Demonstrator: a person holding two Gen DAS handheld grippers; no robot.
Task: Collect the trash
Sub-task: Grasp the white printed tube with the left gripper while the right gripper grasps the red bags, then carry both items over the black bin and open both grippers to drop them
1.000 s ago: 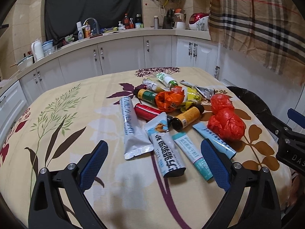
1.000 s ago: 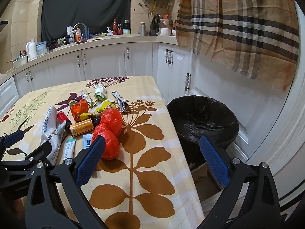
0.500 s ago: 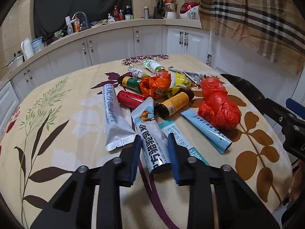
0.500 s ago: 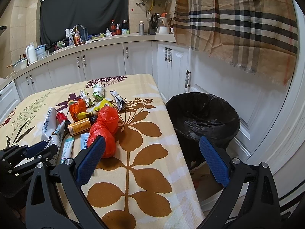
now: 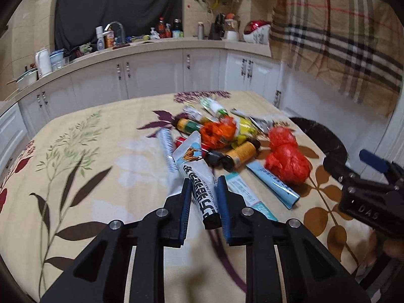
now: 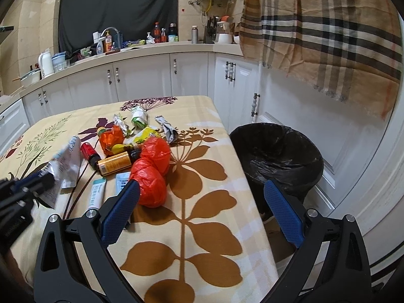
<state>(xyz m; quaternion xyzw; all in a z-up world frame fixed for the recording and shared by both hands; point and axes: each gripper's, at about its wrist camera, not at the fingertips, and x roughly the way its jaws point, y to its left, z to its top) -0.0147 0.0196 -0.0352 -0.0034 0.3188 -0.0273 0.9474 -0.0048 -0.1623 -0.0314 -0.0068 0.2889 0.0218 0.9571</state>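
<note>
Two blue pads of the left gripper (image 5: 203,194) have just been closing and now pinch the capped end of a white tube (image 5: 195,174), which a second ago lay flat between wide jaws; its crimped end now tilts up off the table (image 5: 88,176), so the pick looks secured. The right gripper (image 6: 202,208) hangs spread and empty over the table edge. Just beyond lie teal tubes (image 5: 271,184), red bags (image 5: 287,161), bottles and wrappers, still uncollected. Farther right, the black bin (image 6: 277,156) stands beside the table, the likely drop point.
</note>
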